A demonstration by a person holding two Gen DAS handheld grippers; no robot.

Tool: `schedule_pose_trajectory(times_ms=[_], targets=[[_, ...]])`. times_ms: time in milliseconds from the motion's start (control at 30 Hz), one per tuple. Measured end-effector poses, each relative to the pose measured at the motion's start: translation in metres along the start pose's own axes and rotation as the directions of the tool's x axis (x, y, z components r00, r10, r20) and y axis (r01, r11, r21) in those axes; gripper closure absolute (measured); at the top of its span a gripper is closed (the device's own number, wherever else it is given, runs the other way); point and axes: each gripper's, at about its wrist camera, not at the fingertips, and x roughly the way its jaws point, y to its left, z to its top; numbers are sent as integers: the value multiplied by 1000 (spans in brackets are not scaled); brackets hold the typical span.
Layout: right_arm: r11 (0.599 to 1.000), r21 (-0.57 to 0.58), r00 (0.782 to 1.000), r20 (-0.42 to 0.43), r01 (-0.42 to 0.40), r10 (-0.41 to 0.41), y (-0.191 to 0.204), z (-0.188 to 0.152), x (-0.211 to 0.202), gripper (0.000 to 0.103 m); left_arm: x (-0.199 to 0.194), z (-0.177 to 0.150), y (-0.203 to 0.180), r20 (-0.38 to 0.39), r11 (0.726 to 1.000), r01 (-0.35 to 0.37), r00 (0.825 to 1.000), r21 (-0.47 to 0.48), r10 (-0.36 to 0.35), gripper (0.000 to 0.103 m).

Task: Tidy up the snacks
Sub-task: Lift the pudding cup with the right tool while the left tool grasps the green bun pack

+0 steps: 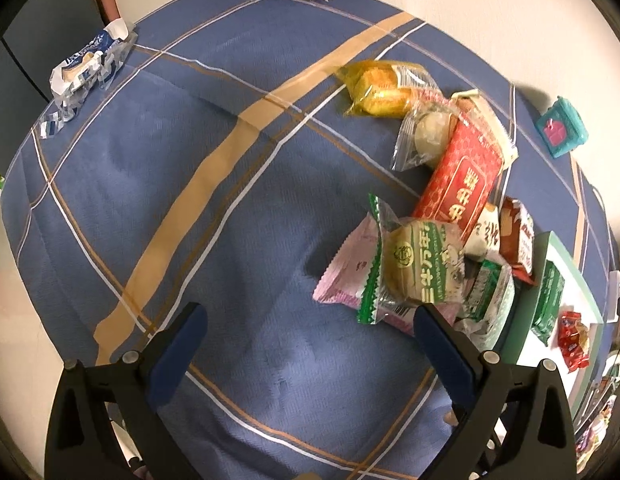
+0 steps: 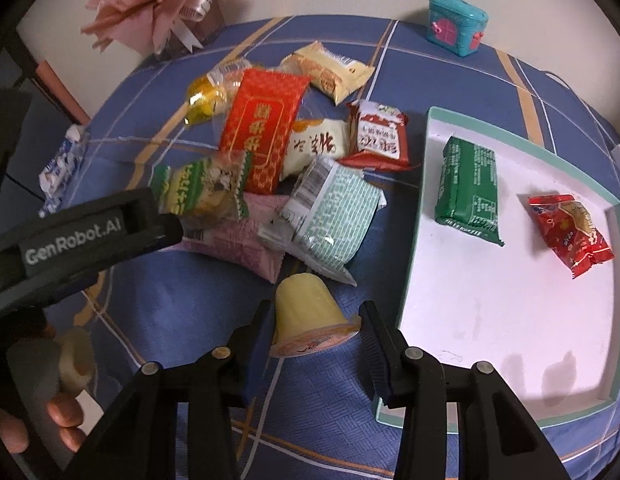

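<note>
Snack pile (image 2: 278, 160) left of tray (image 2: 413, 240); two packets (image 2: 469, 184) in tray; jelly cup (image 2: 310, 312) before pile.

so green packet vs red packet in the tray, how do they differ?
The green packet is a flat rectangular bar; the red packet is a smaller, puffier pillow pack with crimped ends. The green packet lies near the tray wall on the pile side, its long axis running roughly along that wall; the red packet lies diagonally closer to the opposite wall. Green shows small white print; red has yellow and white graphics. Both lie flat on the white tray floor, apart, untouched by either gripper.

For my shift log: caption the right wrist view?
Right tongs straddle a jelly cup beside the tray.
</note>
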Motion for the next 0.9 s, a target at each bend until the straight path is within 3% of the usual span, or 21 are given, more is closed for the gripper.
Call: schedule_pose_trajectory(times_ms=[200, 467, 667, 767, 833, 867, 900], targets=[[998, 59, 998, 55, -28, 25, -15, 6, -21, 57, -8, 5, -8, 51, 1000, 15, 999, 21, -16, 0], [983, 166, 992, 81, 83, -97, -55, 15, -31, 57, -9, 8, -37, 94, 991, 16, 995, 133, -28, 2], [966, 237, 991, 63, 102, -120, -82, 12, -33, 57, -2, 11, -58, 126, 979, 2, 992, 204, -28, 15], [966, 236, 990, 63, 104, -122, -86, 10, -36, 57, 5, 10, -69, 137, 969, -20, 991, 245, -14, 17], [967, 232, 991, 65, 101, -119, -86, 11, -37, 57, 10, 10, -73, 140, 963, -39, 990, 266, 1, 24], [968, 229, 991, 65, 103, -121, -86, 10, -38, 57, 13, 10, -74, 139, 961, -47, 990, 273, 9, 36], [968, 227, 990, 65, 104, -122, -86, 10, -37, 57, 16, 10, -75, 132, 960, -52, 991, 275, 16, 39]])
